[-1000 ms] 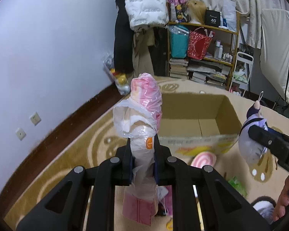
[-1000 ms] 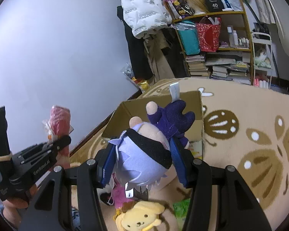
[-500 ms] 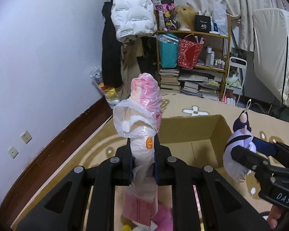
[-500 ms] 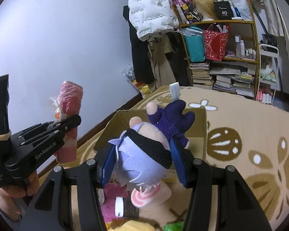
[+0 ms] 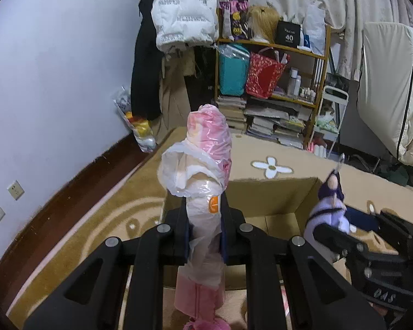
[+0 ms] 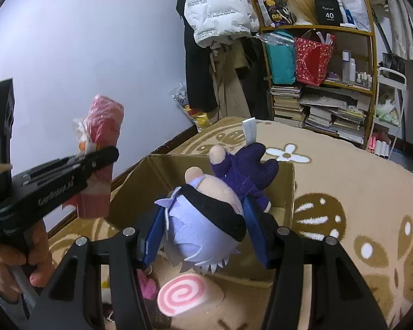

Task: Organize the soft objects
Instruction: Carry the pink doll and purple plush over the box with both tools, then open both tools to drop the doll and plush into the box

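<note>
Both grippers hang above the patterned rug, each clamped on a soft thing. Left gripper is clenched on a pink bundle wrapped in clear plastic, which stands upright between its pads, its top well above the fingers and its lower end hanging below them. From the right wrist view the same bundle shows at the left, held by the black tool in a hand against the bare lilac wall. Right gripper is closed on a plush doll with pale lilac hair and a dark purple outfit; the blue pads press the doll's head from both sides and its body points away toward the box.

An open cardboard box sits on the rug just ahead of both tools, flaps up, its floor bare where visible. Its near rim lies just below the doll, its far rim toward the shelf. A pink-and-white spiral plush lies on the rug against the box's near wall, under the right gripper. Beyond the box's far edge the rug is open up to the cluttered shelf; the rug's left edge runs near the wall's dark baseboard.
</note>
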Tool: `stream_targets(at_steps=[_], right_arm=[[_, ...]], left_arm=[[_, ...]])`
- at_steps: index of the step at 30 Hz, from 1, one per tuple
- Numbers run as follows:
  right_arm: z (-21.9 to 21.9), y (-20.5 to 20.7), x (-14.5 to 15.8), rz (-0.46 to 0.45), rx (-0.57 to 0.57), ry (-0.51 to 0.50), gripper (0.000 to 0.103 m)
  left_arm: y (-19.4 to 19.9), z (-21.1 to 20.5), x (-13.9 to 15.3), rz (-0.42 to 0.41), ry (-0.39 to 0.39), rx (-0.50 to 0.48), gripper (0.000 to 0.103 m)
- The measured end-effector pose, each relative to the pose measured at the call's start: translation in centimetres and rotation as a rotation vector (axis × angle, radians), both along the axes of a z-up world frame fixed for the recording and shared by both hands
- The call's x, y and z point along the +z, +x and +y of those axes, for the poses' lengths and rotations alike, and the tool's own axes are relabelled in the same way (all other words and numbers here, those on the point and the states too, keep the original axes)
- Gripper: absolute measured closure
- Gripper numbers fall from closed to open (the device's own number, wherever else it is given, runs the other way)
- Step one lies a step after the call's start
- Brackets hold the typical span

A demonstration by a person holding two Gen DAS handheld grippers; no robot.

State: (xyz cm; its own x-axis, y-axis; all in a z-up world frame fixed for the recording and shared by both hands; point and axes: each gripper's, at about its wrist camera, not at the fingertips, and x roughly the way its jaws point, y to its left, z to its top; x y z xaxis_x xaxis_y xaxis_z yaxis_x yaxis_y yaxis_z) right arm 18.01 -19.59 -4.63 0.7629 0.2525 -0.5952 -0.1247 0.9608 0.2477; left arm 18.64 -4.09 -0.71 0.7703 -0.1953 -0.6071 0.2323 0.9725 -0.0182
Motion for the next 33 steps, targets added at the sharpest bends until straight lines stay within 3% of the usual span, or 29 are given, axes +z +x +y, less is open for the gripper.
stream_targets(at_steps=[14,21,22,26,28,32,33], right_arm=[[-0.3,2.6,-2.2,0.049,0.022,0.017,0.040],[-0.2,2.5,-2.2,0.035,0.021,0.003,0.040],[-0.3,2.5,-2.1,0.031,0.019,0.007,0.038],[-0.2,2.3,-1.6,0.016,-0.015,-0.001,0.013],[-0.2,2.2,-1.3,0.010,-0.022,-0.009,0.012],[-0.1,1.7,-0.5,0.005,-0.045,-0.043,0.000],[0.0,1.5,-0.2,0.004,-0.060,-0.054,0.000]], left_arm=[[2.0,-0.7,-4.1,0.105,0.033,0.001,0.085],[2.1,-0.5,-4.1,0.096,0.019,0.015,0.081],[2.0,-0.5,-4.1,0.098,0.021,0.018,0.076],[1.7,-0.1,-4.0,0.102,0.050,0.052,0.047],[1.2,0.2,-3.7,0.087,0.060,0.062,0.041],[0.5,1.2,-2.8,0.083,0.090,0.102,0.005],[0.3,1.4,-2.6,0.077,0.091,0.109,0.003]])
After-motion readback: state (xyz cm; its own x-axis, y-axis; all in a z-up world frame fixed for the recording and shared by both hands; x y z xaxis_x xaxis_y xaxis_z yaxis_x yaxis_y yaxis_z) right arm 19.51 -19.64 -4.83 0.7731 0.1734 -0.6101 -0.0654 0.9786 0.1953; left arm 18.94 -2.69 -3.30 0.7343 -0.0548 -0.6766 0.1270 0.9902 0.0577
